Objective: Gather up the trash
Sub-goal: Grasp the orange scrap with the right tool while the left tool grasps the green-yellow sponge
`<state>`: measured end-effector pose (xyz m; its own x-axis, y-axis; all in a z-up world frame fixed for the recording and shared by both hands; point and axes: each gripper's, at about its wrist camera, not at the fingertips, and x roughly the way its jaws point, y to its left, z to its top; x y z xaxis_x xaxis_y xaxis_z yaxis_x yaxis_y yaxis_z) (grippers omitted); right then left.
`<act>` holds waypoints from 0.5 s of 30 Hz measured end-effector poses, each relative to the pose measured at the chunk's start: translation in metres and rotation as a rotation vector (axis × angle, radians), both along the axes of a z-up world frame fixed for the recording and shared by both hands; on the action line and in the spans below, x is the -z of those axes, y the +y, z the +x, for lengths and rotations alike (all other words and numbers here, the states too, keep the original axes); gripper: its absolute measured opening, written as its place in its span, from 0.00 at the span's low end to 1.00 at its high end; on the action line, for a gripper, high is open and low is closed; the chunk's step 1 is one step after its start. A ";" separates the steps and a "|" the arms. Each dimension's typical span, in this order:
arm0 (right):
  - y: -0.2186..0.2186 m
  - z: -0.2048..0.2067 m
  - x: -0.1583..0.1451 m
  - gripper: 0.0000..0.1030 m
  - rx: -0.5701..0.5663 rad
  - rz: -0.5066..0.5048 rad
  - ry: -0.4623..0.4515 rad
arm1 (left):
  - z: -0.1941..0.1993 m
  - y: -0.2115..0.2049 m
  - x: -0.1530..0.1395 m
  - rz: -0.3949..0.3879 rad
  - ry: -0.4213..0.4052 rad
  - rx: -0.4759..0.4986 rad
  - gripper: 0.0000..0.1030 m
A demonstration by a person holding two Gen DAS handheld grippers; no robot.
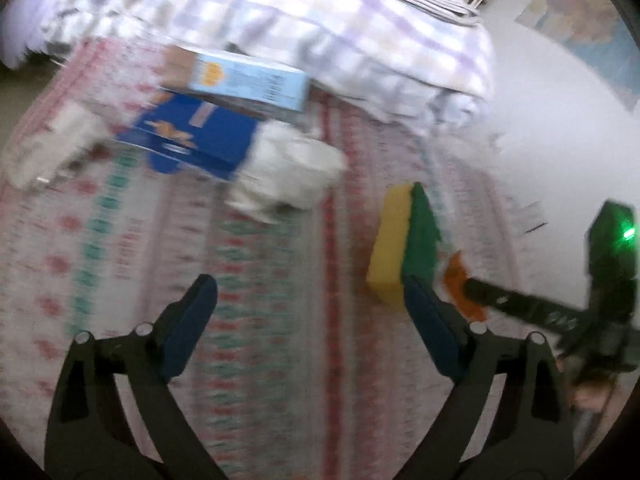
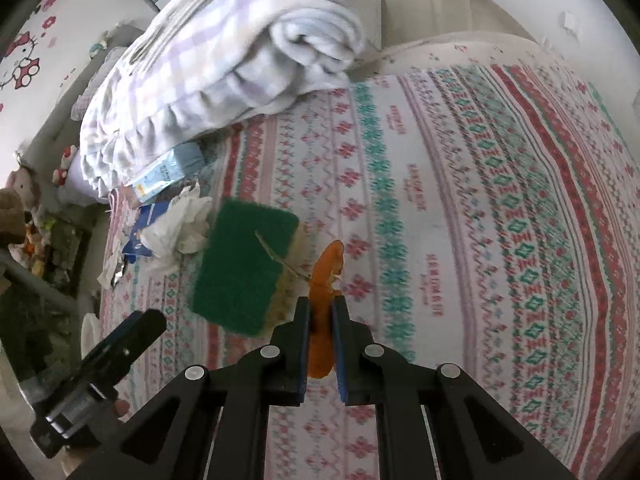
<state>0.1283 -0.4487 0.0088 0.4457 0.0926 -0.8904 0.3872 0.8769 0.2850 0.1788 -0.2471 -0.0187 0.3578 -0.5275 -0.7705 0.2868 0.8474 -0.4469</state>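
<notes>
Two grippers are held above a patterned bedspread [image 2: 460,208], and only one is loaded. The right gripper [image 2: 321,322] is clamped on an orange peel [image 2: 326,276], gripped by its lower half so that the curled upper end is left sticking out past the fingertips; the peel appears to be lifted just clear of the bedspread, though contact cannot be ruled out. The left gripper [image 1: 308,300] is held with its blue-padded fingers [image 1: 192,320] wide apart and nothing between them, judged to be kept ready for the next piece.

Just beyond the peel a sponge [image 2: 246,264] is seen tipped up on its edge, green scouring face toward the right wrist camera and yellow foam behind. Farther on, toward the bedspread's far left corner, crumpled tissue [image 2: 176,230] is heaped against a dark blue box [image 1: 192,136], with a light blue box [image 1: 248,80] lying across it and partly tucked under the edge of a checked blanket [image 2: 208,60], which is bundled along the far edge. That cluster is judged to be the remaining trash.
</notes>
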 end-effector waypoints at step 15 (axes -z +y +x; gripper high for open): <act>-0.026 -0.016 0.019 0.11 0.033 0.097 0.023 | -0.005 -0.032 0.000 -0.194 0.063 0.067 0.72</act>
